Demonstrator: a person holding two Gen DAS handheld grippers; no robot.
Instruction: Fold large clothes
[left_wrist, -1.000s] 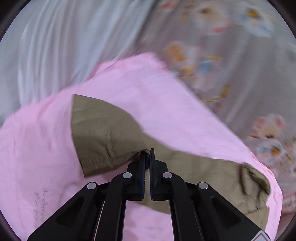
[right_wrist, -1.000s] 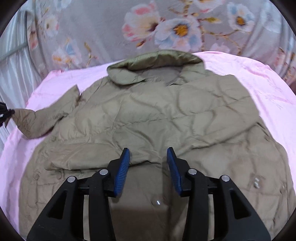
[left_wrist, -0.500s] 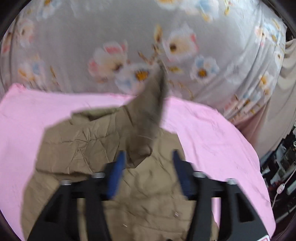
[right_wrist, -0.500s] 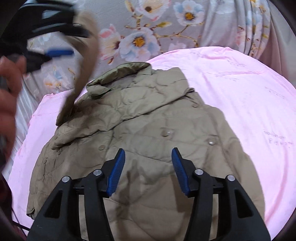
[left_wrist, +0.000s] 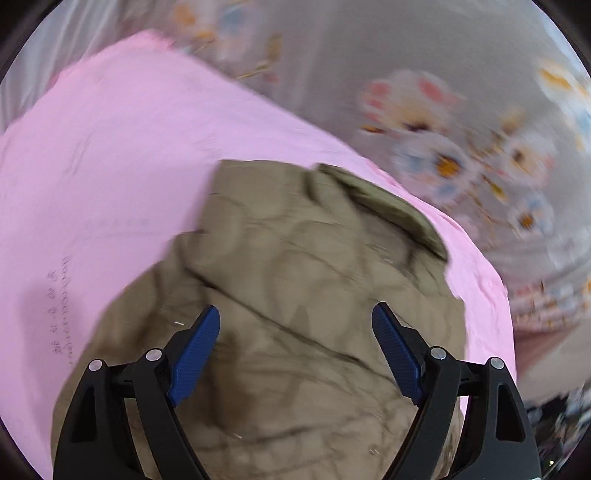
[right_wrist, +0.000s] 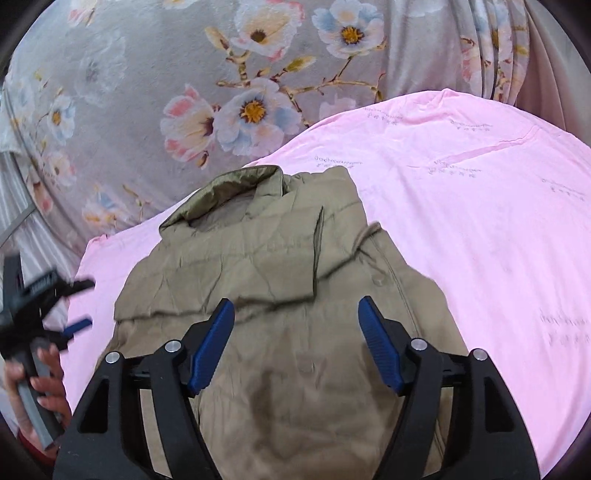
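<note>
While both sleeves lie folded in, the olive quilted jacket (right_wrist: 280, 295) runs lengthwise collar-away under the empty, spread right gripper (right_wrist: 295, 339), nearer than the likewise empty, spread left gripper (left_wrist: 295, 343).

A bed covered by a pink sheet (right_wrist: 480, 221) carries one item: an olive quilted jacket (right_wrist: 277, 266), lying flat on the sheet. Its collar (right_wrist: 229, 188) lies at the sheet's far edge. The sheet shows faint printed script to the jacket's right and bare pink fabric on both sides.
</note>
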